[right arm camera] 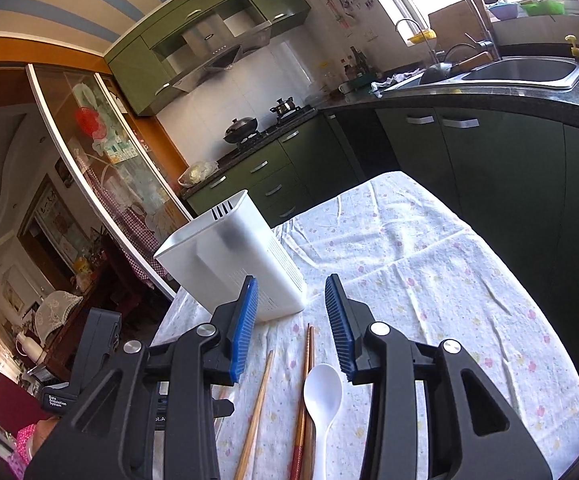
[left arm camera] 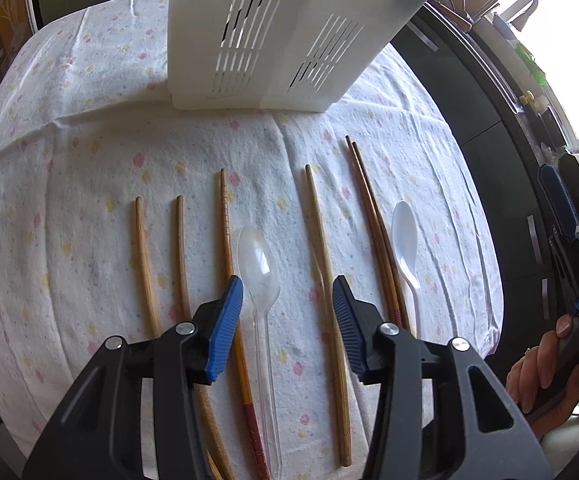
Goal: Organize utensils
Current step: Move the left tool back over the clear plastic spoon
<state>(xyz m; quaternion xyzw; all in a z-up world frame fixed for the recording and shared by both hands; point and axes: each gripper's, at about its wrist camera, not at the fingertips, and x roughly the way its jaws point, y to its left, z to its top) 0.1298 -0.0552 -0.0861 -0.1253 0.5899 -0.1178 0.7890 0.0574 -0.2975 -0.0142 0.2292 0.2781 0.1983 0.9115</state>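
Several wooden chopsticks lie in a row on the flowered tablecloth. A clear plastic spoon lies among them, and a white plastic spoon lies at the right beside a chopstick pair. A white slotted utensil holder stands at the back. My left gripper is open and empty, hovering over the clear spoon's neck. My right gripper is open and empty above the white spoon and the chopstick pair, with the holder ahead to the left.
The table's right edge borders dark green kitchen cabinets and a counter with a sink. A stove with a wok is at the back. The right gripper body and hand show at the right of the left wrist view.
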